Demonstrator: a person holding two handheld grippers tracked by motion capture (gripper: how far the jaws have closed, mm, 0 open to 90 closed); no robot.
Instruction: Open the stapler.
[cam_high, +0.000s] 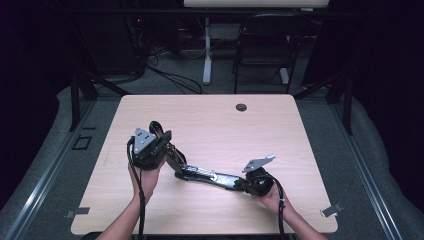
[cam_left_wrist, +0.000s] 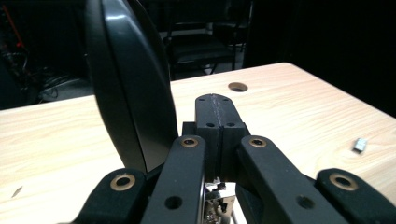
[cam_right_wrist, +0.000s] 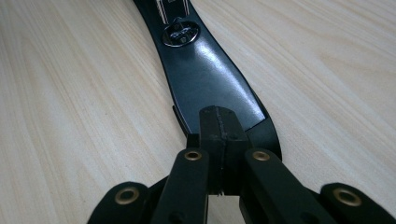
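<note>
L gripper (cam_high: 167, 150) sits near the table's (cam_high: 215, 125) left-middle in the high view, held up in the person's left hand (cam_high: 145, 175). Its jaws are pressed together, pads meeting w/ nothing pinched between them; that's plain in the left gripper view (cam_left_wrist: 215, 122). A glossy black curved piece (cam_left_wrist: 128, 84) stands upright just beside the closed jaws on their left in that view, close against the gripper's linkage; can't tell if it's touching.

R gripper (cam_high: 242, 184) is low at the table's near right, in the right hand (cam_high: 272, 197). Jaws also pressed together, tips down on the near end of a long black shiny object (cam_right_wrist: 210, 79) lying flat on the wood. Whether the pads actually nip its edge is hidden; they look closed w/ no gap.

The long black object (cam_high: 210, 176) stretches from the R gripper's tips twd the L gripper, diagonal across the table. A round silver emblem (cam_right_wrist: 181, 33) sits on it, well ahead of the R jaws.

Ahead of the L jaws: a cable hole (cam_left_wrist: 237, 87) in the table. Off to their right, a small metal bit (cam_left_wrist: 359, 145) on the wood.
</note>
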